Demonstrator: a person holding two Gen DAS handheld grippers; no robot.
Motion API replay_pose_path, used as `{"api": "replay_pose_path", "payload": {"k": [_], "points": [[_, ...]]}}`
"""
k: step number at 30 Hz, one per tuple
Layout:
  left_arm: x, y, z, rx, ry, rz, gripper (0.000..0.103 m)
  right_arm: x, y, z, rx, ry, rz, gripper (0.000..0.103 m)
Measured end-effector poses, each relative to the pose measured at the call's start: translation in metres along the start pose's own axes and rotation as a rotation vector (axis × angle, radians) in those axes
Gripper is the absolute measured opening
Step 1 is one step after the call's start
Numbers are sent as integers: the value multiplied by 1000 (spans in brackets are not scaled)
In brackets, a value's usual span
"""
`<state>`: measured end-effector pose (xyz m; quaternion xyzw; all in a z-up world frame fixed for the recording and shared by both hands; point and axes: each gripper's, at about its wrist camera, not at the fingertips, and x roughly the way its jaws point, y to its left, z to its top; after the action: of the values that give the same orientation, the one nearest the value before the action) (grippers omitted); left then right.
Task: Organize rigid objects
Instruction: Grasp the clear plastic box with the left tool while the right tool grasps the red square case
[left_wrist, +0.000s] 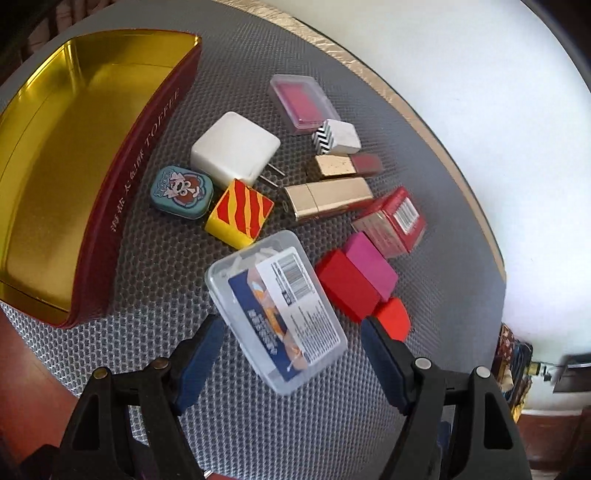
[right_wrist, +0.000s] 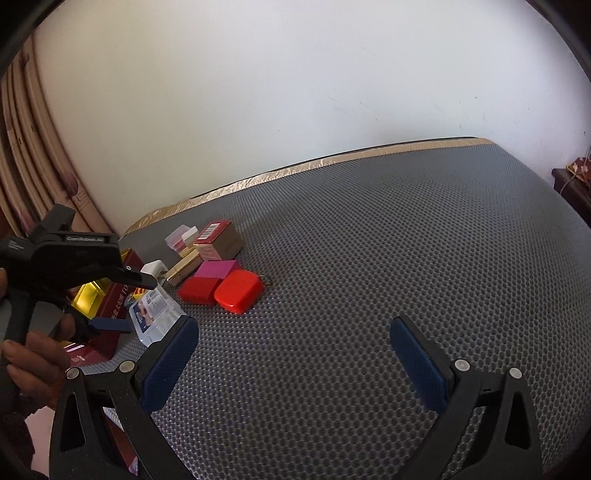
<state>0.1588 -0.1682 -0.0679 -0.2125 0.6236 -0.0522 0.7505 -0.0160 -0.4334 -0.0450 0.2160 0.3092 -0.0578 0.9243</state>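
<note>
In the left wrist view, my left gripper (left_wrist: 293, 334) is open, its fingers on either side of a clear plastic box (left_wrist: 275, 310) with a blue label, not touching it. Beyond lie a yellow-red striped block (left_wrist: 240, 214), a teal cartoon tin (left_wrist: 182, 192), a white charger (left_wrist: 234, 149), a gold case (left_wrist: 328, 197), a red block (left_wrist: 347, 284), a pink block (left_wrist: 371, 264) and a red carton (left_wrist: 400, 219). A red tin with gold inside (left_wrist: 66, 158) stands open at left. My right gripper (right_wrist: 293, 332) is open over bare mat; the left gripper (right_wrist: 110, 299) shows at its left.
A grey honeycomb mat (right_wrist: 406, 240) covers the table, with a gold-taped far edge (right_wrist: 332, 160) against a white wall. A clear case with pink inside (left_wrist: 301, 101), a zigzag-patterned white block (left_wrist: 336, 136) and a red rounded case (right_wrist: 238, 290) lie among the pile. Dark furniture (right_wrist: 572, 188) stands at far right.
</note>
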Motion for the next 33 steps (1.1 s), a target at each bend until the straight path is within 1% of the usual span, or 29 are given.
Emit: {"api": "replay_pose_path", "payload": {"k": [6,7,9,10,12,15,17,20,22,24,27,29,30,31,33], "points": [[29,-11,8,-35,37,72,79,6,-9,-5,0,29,2,103],[30,-2,12,-45,35,74,79,8,-11,-6,4,33,3,103],[38,0,11,-63,25,72,79,12,-16,-6,19,45,3,103],[42,2,11,-73,34,64,78,14,-19,-6,29,50,2,103],[42,7,11,-65,21,57,73,18,-28,-7,56,60,-1,103],[42,11,6,-24,13,55,72,23,-37,-8,94,72,2,103],[44,10,2,20,22,49,72,24,-37,-7,83,79,10,103],[46,8,-9,113,39,22,72,25,-25,-2,4,80,29,103],[46,8,-16,164,23,36,72,25,-13,5,-65,77,63,103],[46,10,-23,199,20,30,72,29,-3,12,-115,89,99,103],[40,14,-27,240,13,27,72,43,15,22,-226,130,147,103],[41,19,-27,251,20,19,72,55,34,26,-348,176,161,103],[42,18,-39,253,21,17,72,61,42,27,-407,192,173,103],[42,20,-39,255,23,13,72,68,49,28,-460,211,186,103],[26,24,-45,263,23,8,72,82,58,31,-534,245,200,102]]}}
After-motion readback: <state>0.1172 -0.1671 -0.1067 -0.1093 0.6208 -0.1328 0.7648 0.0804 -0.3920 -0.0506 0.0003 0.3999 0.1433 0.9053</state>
